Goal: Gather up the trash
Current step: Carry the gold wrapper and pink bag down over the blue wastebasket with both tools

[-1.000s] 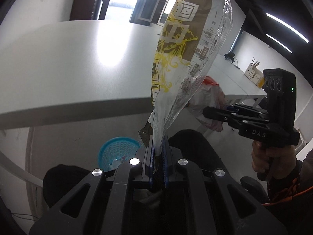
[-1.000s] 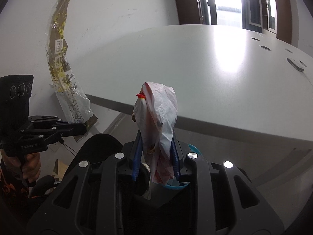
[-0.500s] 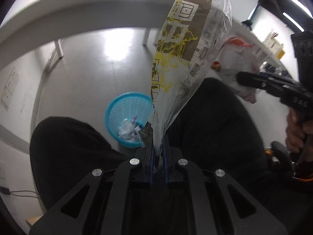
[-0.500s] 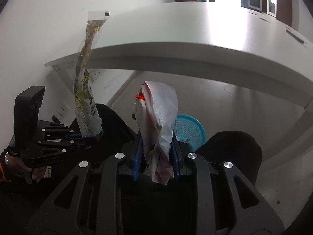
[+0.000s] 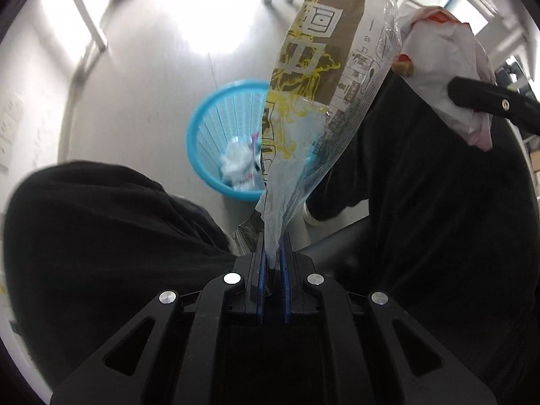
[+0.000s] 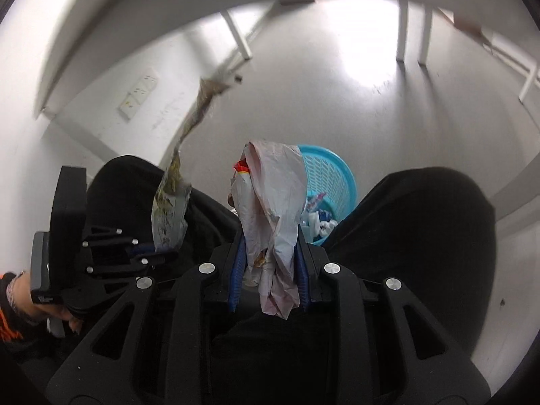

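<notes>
Blue basket (image 5: 216,141) on the floor, partly hidden by dark-trousered legs (image 5: 101,229), holds crumpled wrappers. Above it, left gripper (image 5: 271,253) fingers pinch a printed wrapper (image 5: 320,77); right gripper (image 6: 268,253) fingers clamp a white plastic bag (image 6: 270,195).

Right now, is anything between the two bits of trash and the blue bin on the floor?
Nothing visible blocks the open top of the blue bin. The wrapper and the crumpled bag hang clamped above the gap between the person's knees, which flank the drop on both sides.
</notes>
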Available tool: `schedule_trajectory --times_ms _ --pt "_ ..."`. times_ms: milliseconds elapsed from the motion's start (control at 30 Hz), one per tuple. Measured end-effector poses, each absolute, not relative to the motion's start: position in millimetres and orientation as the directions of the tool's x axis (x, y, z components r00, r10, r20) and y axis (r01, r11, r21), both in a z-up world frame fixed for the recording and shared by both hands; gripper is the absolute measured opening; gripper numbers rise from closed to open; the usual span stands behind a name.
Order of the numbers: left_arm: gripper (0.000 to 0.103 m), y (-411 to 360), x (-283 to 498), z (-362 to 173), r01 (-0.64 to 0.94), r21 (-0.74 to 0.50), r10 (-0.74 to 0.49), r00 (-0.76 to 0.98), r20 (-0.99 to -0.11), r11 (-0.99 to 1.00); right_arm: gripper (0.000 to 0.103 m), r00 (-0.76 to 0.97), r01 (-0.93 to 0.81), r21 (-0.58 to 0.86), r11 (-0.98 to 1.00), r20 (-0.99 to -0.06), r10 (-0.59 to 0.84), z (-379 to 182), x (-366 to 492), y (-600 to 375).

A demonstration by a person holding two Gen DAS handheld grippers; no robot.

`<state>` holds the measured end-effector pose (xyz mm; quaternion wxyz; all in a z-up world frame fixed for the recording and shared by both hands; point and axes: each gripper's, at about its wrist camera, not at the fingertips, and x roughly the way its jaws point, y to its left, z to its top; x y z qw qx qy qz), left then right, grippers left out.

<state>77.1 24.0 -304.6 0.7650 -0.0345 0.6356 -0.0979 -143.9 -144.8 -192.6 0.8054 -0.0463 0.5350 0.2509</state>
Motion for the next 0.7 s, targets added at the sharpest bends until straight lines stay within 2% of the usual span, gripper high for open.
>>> schedule_trajectory --times_ms 233,433,700 --pt "0.007 39.1 135.0 -359.9 -0.098 -0.305 -0.303 0.032 -0.952 0.947 0.025 0.241 -0.408 0.202 0.89 -0.917 0.318 -230.2 -123.5 -121.4" --pt "0.007 63.0 184.8 -407.3 -0.238 -0.258 -0.269 -0.013 -0.963 0.936 0.025 0.228 -0.351 0.086 0.932 -0.958 0.174 -272.9 -86.1 -101.2" --pt "0.007 58.2 206.1 -443.2 -0.286 -0.217 -0.255 -0.106 -0.961 0.934 0.025 0.098 -0.3 0.109 0.948 -0.985 0.144 -335.9 -39.3 -80.4"
